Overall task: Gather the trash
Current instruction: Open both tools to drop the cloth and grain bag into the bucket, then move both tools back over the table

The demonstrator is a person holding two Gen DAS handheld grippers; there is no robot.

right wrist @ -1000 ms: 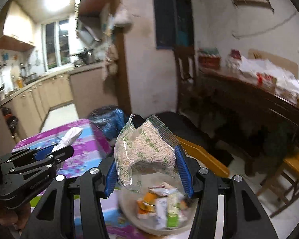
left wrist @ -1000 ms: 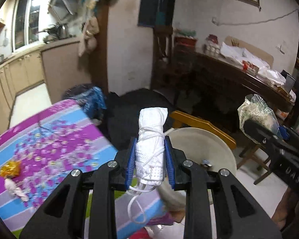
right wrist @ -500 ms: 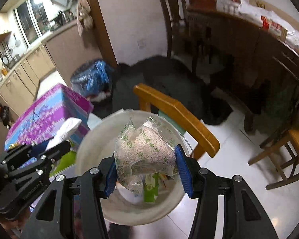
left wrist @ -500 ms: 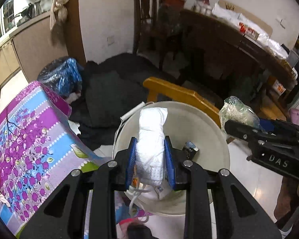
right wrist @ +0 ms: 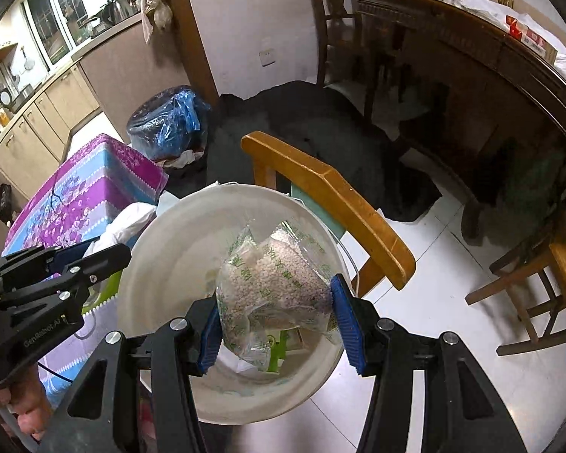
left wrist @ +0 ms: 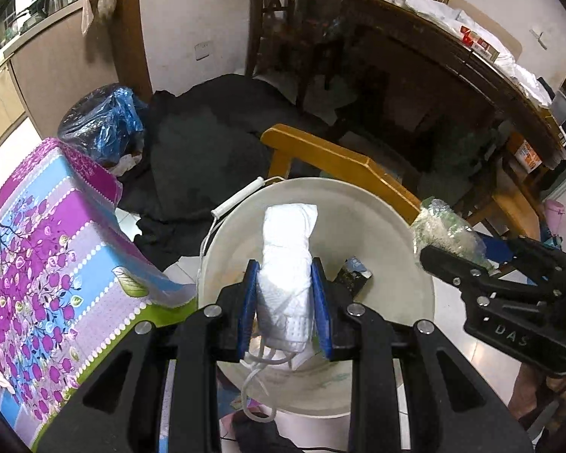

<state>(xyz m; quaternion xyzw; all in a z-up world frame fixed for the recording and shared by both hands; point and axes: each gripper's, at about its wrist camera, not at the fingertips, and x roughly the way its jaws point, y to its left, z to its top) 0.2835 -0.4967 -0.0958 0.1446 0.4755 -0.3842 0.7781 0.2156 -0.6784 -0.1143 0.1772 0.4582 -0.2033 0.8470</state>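
We hold both tongs tilted down over the white bucket (left wrist: 377,204), which stands on the floor just beside the bench (left wrist: 37,249) with its purple-and-blue flowered cloth. Our left tongs (left wrist: 285,294) are clamped on a rolled white face mask (left wrist: 288,260); the blue pads press its sides and its ear loops dangle below. The roll sits above the bucket's opening. Our right tongs (right wrist: 279,317) grip a clear plastic bag of pale grains (right wrist: 271,283), pinched between the blue pads and hanging over the bucket's mouth. At the bottom of the bucket lie a few wrappers, among them a green-and-white carton (right wrist: 277,355) and a small dark packet (left wrist: 352,273). A yellow wooden chair (right wrist: 332,196) stands right behind the bucket, its backrest near the rim. Farther back, a bin lined with a blue bag (right wrist: 169,124) sits on the floor beside a heap of dark cloth (left wrist: 207,143).
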